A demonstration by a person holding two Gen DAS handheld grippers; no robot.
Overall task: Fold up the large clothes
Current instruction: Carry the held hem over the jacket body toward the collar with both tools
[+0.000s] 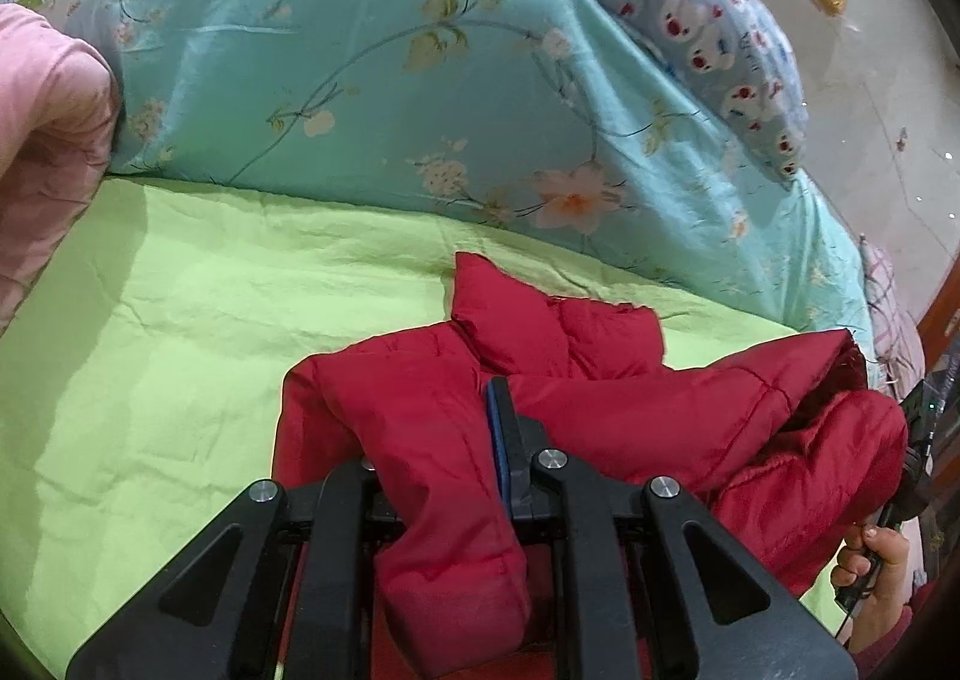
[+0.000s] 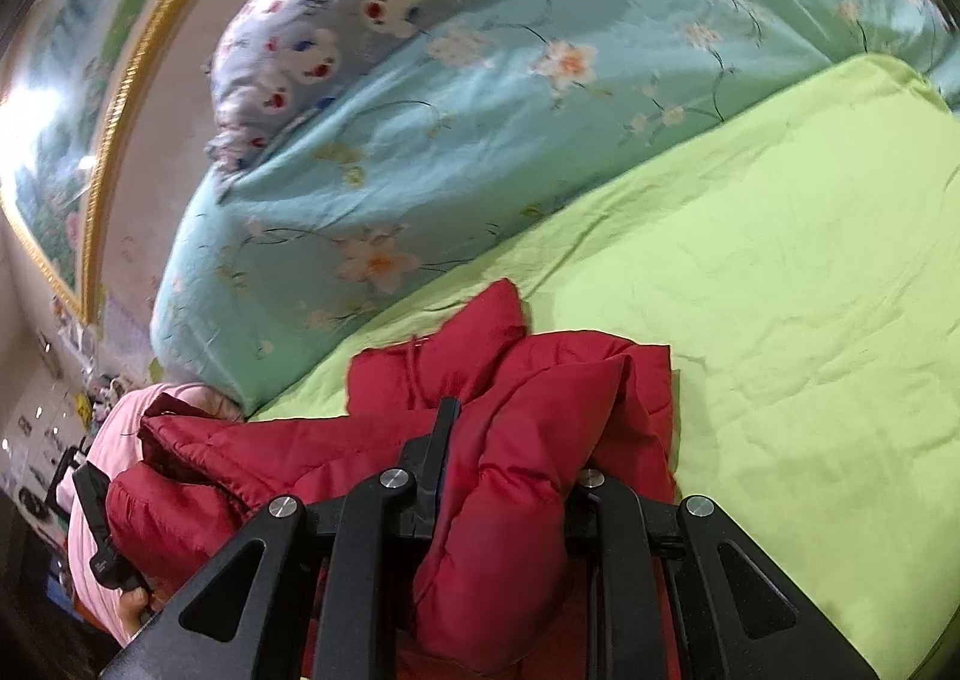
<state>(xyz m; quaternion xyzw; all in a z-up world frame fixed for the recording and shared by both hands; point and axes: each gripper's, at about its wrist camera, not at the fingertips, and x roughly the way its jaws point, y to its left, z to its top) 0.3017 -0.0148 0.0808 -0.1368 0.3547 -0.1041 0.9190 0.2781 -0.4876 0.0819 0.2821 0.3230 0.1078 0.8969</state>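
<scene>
A red quilted jacket (image 1: 600,416) hangs bunched between my two grippers, over the green bed sheet (image 1: 180,350). My left gripper (image 1: 438,440) is shut on a fold of it. Its right finger (image 1: 507,440) with the blue pad shows, while the other is buried in fabric. In the right wrist view my right gripper (image 2: 510,440) is shut on another fold of the jacket (image 2: 528,440), with only its left finger (image 2: 441,440) showing. A sleeve or corner (image 1: 510,308) pokes up beyond the fingers. Each view catches the other gripper at its edge, held by a hand (image 1: 876,554).
A turquoise floral quilt (image 1: 360,50) is heaped along the far side of the bed, with a blue bear-print pillow (image 1: 690,20) on it. Pink cloth (image 1: 48,128) lies at the left. A gold-framed picture (image 2: 90,110) hangs on the wall. Green sheet (image 2: 810,290) stretches beside the jacket.
</scene>
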